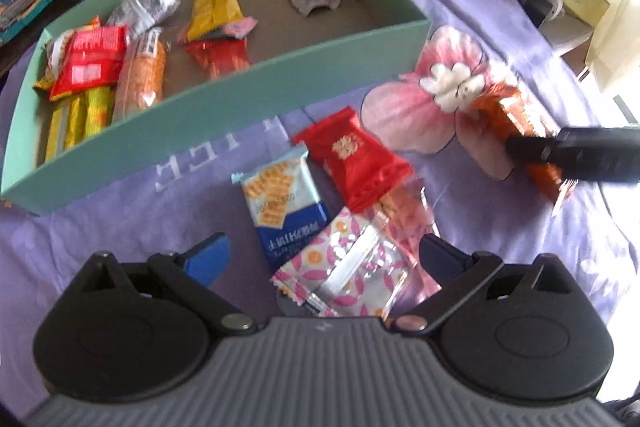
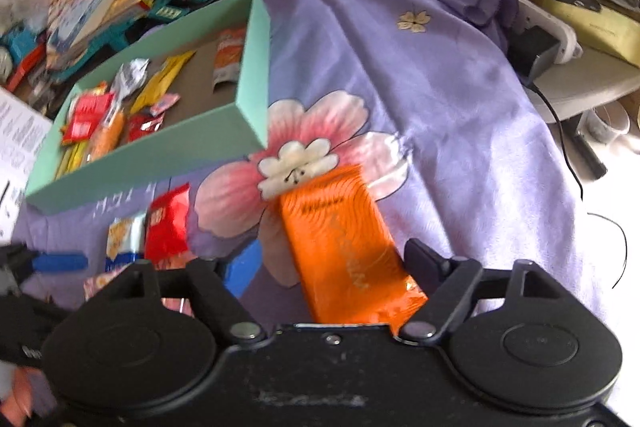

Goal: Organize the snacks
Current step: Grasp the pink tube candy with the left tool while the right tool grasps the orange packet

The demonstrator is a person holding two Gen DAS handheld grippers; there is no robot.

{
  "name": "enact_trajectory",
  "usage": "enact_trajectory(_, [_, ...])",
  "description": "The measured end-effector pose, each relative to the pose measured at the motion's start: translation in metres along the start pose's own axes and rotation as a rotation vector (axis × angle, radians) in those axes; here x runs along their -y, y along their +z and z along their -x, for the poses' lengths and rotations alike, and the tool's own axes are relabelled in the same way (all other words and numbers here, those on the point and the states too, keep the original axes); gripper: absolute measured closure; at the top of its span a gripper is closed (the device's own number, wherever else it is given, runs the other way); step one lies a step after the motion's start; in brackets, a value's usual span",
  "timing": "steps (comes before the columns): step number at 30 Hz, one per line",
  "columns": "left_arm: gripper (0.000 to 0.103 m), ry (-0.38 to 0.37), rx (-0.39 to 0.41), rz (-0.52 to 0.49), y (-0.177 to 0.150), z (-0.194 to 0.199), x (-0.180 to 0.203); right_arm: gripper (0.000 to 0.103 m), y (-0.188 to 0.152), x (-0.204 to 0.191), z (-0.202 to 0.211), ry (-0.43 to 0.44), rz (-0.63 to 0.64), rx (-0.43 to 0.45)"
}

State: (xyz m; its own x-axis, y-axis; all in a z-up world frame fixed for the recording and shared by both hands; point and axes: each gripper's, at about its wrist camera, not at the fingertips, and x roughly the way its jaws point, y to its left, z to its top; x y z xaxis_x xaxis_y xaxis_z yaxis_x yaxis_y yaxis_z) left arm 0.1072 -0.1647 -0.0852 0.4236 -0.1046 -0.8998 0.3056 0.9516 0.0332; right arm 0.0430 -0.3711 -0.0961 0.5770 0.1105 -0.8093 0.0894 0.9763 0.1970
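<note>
Right tongs [image 2: 332, 267] stood part-open around orange packet [image 2: 340, 247] on surface right of green box [image 2: 160, 155], pads not pressing. Left tongs [image 1: 324, 255] open, empty. Packet light, crinkly, slippery; grip mid-body.

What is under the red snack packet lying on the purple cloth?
The red packet overlaps a clear wrapper of orange crackers, which pokes out below it on the purple cloth. How far that wrapper extends underneath is covered.

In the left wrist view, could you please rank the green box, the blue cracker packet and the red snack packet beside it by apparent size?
1. Green box, clearly largest.
2. Blue cracker packet and red snack packet: too alike to rank.
</note>
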Motion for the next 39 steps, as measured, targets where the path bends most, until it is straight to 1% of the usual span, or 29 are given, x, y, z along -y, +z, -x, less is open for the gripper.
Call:
enact_trajectory(2, [0.0,-0.007,0.016,-0.001,0.002,0.004,0.002,0.023,-0.001,-0.005,-0.006,-0.034,0.023,-0.003])
enact_trajectory(4, [0.001,-0.014,0.029,-0.003,0.003,0.009,0.004,0.029,-0.002,-0.006,-0.01,-0.059,0.009,-0.006])
enact_trajectory(5, [0.001,-0.018,0.034,-0.005,0.002,0.011,0.006,0.045,-0.001,-0.005,-0.01,-0.072,0.005,-0.001])
enact_trajectory(6, [0.004,-0.022,0.039,-0.008,0.002,0.012,0.007,0.056,-0.001,-0.003,-0.009,-0.072,-0.007,-0.003])
enact_trajectory(8, [0.008,-0.033,0.047,-0.008,0.002,0.015,0.011,0.057,-0.003,0.003,-0.004,-0.044,-0.049,-0.003])
enact_trajectory(11, [0.022,-0.064,0.056,-0.007,0.002,0.019,0.017,0.057,-0.011,0.008,0.005,-0.046,-0.053,-0.007])
enact_trajectory(13, [0.039,-0.094,0.053,-0.008,0.001,0.021,0.021,0.057,-0.02,0.014,0.012,-0.04,-0.066,-0.017])
enact_trajectory(14, [0.042,-0.113,0.046,-0.009,0.001,0.021,0.024,0.057,-0.024,0.016,0.015,-0.042,-0.07,-0.019])
enact_trajectory(16, [0.055,-0.151,0.023,-0.012,-0.002,0.019,0.031,0.057,-0.033,0.02,0.021,-0.043,-0.078,-0.022])
enact_trajectory(18, [0.058,-0.18,0.0,-0.015,-0.005,0.017,0.038,0.057,-0.042,0.022,0.027,-0.041,-0.078,-0.025])
enact_trajectory(21, [0.059,-0.2,-0.028,-0.038,-0.013,0.013,0.049,0.057,-0.053,0.024,0.036,-0.054,-0.065,-0.022])
enact_trajectory(22, [0.059,-0.199,-0.039,-0.046,-0.016,0.011,0.053,0.057,-0.055,0.024,0.038,-0.061,-0.06,-0.02])
enact_trajectory(25, [0.059,-0.157,-0.043,-0.076,-0.025,0.007,0.061,0.051,-0.061,0.027,0.043,-0.05,-0.064,-0.023])
enact_trajectory(26, [0.059,-0.15,-0.055,-0.078,-0.026,0.004,0.062,0.043,-0.062,0.028,0.044,-0.031,-0.071,-0.027])
enact_trajectory(27, [0.062,-0.154,-0.073,-0.07,-0.027,0.0,0.062,0.035,-0.062,0.029,0.046,-0.006,-0.083,-0.027])
enact_trajectory(28, [0.07,-0.148,-0.07,-0.067,-0.028,-0.001,0.062,0.032,-0.063,0.029,0.049,0.016,-0.093,-0.023])
enact_trajectory(29, [0.079,-0.126,-0.051,-0.084,-0.03,0.0,0.064,0.027,-0.063,0.029,0.052,0.036,-0.1,-0.015])
enact_trajectory(30, [0.081,-0.125,-0.045,-0.097,-0.03,0.001,0.065,0.024,-0.063,0.029,0.055,0.047,-0.105,-0.005])
enact_trajectory(32, [0.082,-0.136,-0.041,-0.085,-0.03,0.0,0.063,0.024,-0.063,0.029,0.059,0.048,-0.114,0.009])
enact_trajectory(34, [0.083,-0.137,-0.03,-0.082,-0.03,-0.001,0.058,0.024,-0.063,0.032,0.059,0.032,-0.12,0.017])
enact_trajectory(36, [0.084,-0.135,-0.025,-0.047,-0.028,-0.002,0.047,0.024,-0.063,0.033,0.056,0.018,-0.125,0.017])
enact_trajectory(37, [0.085,-0.145,-0.028,-0.025,-0.027,-0.003,0.042,0.025,-0.063,0.032,0.054,0.017,-0.123,0.016])
enact_trajectory(39, [0.085,-0.155,-0.036,0.002,-0.025,-0.002,0.034,0.027,-0.064,0.026,0.05,0.015,-0.095,0.015])
